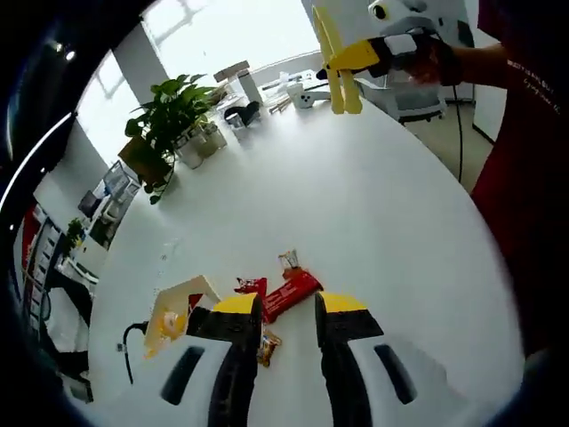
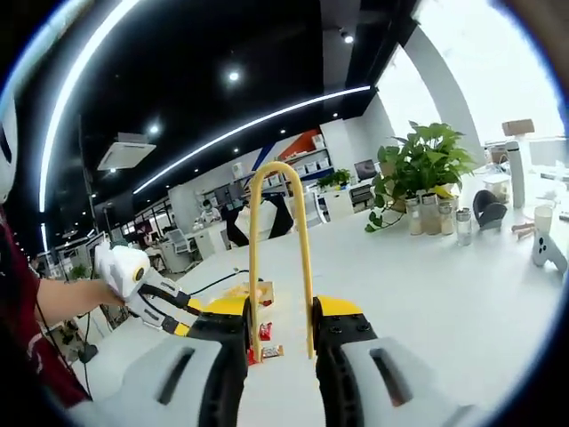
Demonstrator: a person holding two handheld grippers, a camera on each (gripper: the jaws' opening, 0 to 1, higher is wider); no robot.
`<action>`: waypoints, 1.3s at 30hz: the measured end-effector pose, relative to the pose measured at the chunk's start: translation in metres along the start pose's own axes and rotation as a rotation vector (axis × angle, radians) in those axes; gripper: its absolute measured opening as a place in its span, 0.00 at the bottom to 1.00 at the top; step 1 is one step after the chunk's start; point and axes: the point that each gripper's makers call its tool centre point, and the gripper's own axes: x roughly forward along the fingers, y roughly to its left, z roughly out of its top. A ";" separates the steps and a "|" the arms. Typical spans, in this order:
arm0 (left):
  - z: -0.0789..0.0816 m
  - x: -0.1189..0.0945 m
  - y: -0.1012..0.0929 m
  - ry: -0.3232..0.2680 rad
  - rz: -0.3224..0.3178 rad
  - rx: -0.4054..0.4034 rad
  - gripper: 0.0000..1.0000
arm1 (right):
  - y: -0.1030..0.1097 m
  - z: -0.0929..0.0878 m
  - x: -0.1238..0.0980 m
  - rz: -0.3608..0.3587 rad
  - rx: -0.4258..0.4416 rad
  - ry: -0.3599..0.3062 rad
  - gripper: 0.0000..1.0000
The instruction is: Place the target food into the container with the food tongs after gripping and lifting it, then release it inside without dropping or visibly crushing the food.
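Observation:
Red snack packets [image 1: 289,292] lie on the white table [image 1: 356,205] just ahead of my left gripper [image 1: 289,311], which stands open with nothing held. A small open cream box [image 1: 178,307] sits to their left. Far across the table my right gripper [image 1: 391,49] holds yellow food tongs [image 1: 336,67] in the air. In the right gripper view my right gripper [image 2: 280,334] is shut on the yellow tongs [image 2: 280,249], which rise as a loop from the jaws. Beyond them lie the red packets [image 2: 264,332] and the box [image 2: 253,292], with the left gripper [image 2: 169,311] beside them.
A potted plant [image 1: 169,120] with jars, cups and small items stands along the far table edge. A black cable [image 1: 133,342] runs by the box. A person in a red sleeve [image 1: 524,151] stands at the right.

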 end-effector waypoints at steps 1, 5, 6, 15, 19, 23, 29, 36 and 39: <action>-0.001 0.003 0.000 0.006 -0.014 0.016 0.25 | -0.002 0.000 -0.001 -0.003 0.005 -0.003 0.24; -0.008 0.020 0.000 0.044 -0.073 0.107 0.25 | -0.007 -0.001 -0.003 -0.010 0.001 -0.001 0.24; -0.010 0.024 0.001 0.060 -0.084 0.125 0.25 | -0.008 -0.002 -0.003 -0.007 0.000 0.001 0.24; -0.016 0.048 0.003 0.131 -0.166 0.272 0.24 | -0.007 -0.005 -0.006 0.029 -0.078 0.004 0.24; -0.021 0.056 0.002 0.161 -0.212 0.345 0.25 | -0.010 -0.006 -0.005 0.038 -0.065 0.001 0.24; -0.026 0.064 0.002 0.182 -0.258 0.379 0.26 | -0.009 -0.004 -0.004 0.052 -0.060 -0.003 0.24; -0.033 0.075 0.007 0.214 -0.334 0.423 0.26 | -0.008 -0.003 -0.001 0.062 -0.072 0.002 0.24; -0.045 0.082 0.002 0.265 -0.415 0.473 0.26 | -0.012 -0.006 0.000 0.046 -0.067 0.013 0.24; -0.048 0.085 0.003 0.271 -0.422 0.470 0.22 | -0.013 -0.006 0.000 0.044 -0.063 0.010 0.24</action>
